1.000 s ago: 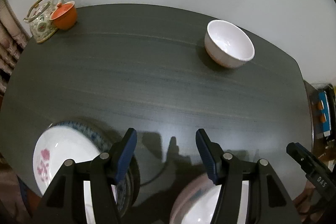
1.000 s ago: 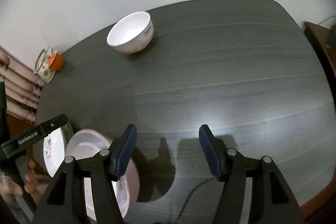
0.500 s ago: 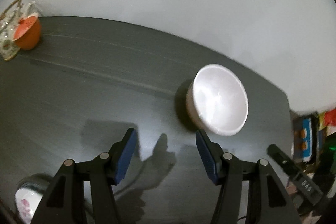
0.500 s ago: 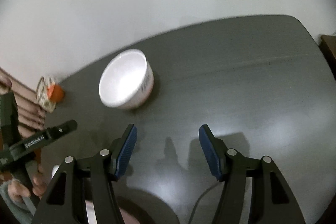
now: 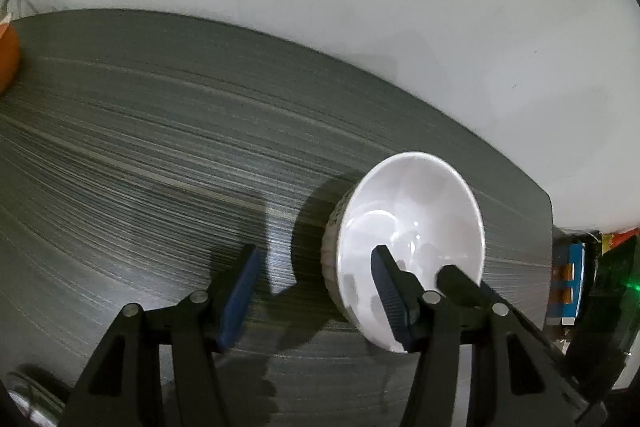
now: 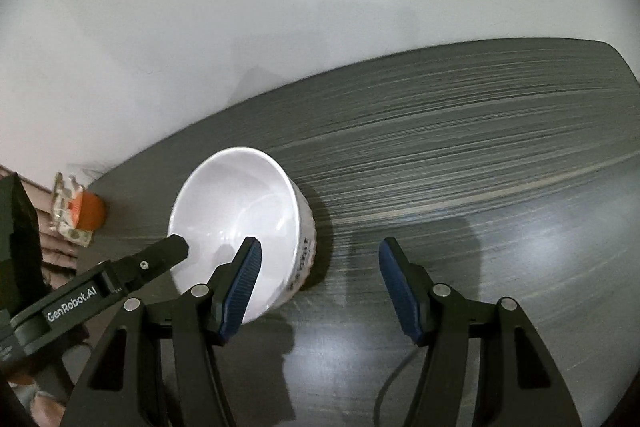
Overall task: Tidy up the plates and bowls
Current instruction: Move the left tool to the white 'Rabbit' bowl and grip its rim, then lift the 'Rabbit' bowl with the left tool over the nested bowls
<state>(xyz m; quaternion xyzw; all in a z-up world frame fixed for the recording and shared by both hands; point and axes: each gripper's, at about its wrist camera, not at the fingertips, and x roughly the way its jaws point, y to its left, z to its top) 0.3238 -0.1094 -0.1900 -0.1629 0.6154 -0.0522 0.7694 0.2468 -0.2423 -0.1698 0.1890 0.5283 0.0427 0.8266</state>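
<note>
A white bowl (image 5: 408,223) stands upright on the dark wood-grain table (image 5: 160,147). My left gripper (image 5: 314,291) is open, with its right finger over the bowl's inside and its left finger outside the bowl's left wall. In the right wrist view the same bowl (image 6: 240,211) sits left of centre. My right gripper (image 6: 320,287) is open, with its left finger over the bowl's inside and its right finger outside the right wall. Both grippers straddle opposite walls of the bowl. The plates are out of view except a rim (image 5: 24,393) at the bottom left.
An orange cup (image 6: 90,213) and a patterned teapot (image 6: 64,215) stand at the table's far left corner. The orange cup also shows at the left edge in the left wrist view (image 5: 8,59). A white wall rises behind the table. Clutter (image 5: 572,283) lies beyond the right table edge.
Both grippers have moved forward from the plates at the near edge to the white bowl. Each now has one finger over the bowl. Both stayed open.
</note>
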